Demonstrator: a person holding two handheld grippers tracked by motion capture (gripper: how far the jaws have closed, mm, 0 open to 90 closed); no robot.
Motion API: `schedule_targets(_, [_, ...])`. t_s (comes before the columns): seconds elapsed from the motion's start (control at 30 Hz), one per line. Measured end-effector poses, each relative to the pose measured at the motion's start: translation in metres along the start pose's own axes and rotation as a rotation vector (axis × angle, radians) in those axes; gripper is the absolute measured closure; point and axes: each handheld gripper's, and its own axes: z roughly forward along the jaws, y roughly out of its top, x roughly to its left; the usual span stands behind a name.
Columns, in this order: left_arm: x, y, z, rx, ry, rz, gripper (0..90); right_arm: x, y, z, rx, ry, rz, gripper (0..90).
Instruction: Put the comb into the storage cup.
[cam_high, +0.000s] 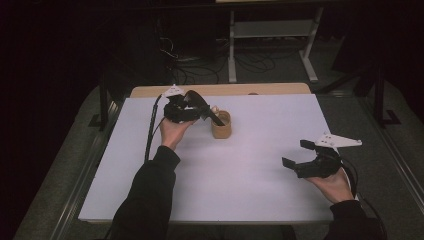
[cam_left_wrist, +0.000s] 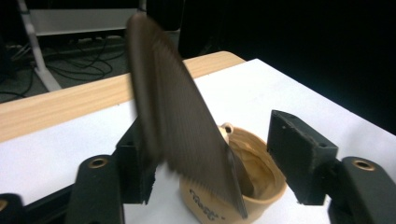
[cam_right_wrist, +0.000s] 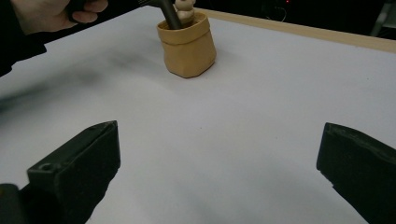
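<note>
2 grippers work over 1 white table (cam_high: 240, 180). At 10 o'clock, the left gripper (cam_high: 212, 116), jaws spread, has 1 dark comb (cam_left_wrist: 177, 126) standing loose between them in 1 tan pouch (cam_high: 221, 126), beside 1 pale object. At 4 o'clock, well apart, the right gripper (cam_high: 299, 154) hovers, jaws spread wide with nothing between.

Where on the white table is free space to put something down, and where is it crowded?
The white table is bare in the middle, between the tan pouch and the right gripper, and along the near edge between the two forearms. The far right corner is bare too. It is crowded at the pouch, where the left gripper and the dark comb meet.
</note>
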Motion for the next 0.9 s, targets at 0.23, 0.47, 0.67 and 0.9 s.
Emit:
schedule_targets(0.23, [0.005, -0.007, -0.007, -0.006, -0.039, -0.051, 17.9, 0.0, 0.0, 0.001, 0.001, 0.002, -0.001, 0.0])
schedule_targets(0.47, [0.007, -0.012, -0.011, 0.037, -0.043, -0.048, 0.0, -0.001, 0.0, 0.001, 0.003, 0.003, -0.003, 0.0])
schedule_targets(0.67, [0.008, -0.016, -0.019, 0.025, -0.032, -0.039, 0.0, -0.001, 0.0, 0.0, 0.0, 0.002, -0.002, 0.0])
schedule_targets(0.9, [0.009, -0.021, -0.028, 0.027, -0.028, -0.039, 0.0, -0.001, 0.0, 0.0, 0.003, 0.002, -0.004, 0.0])
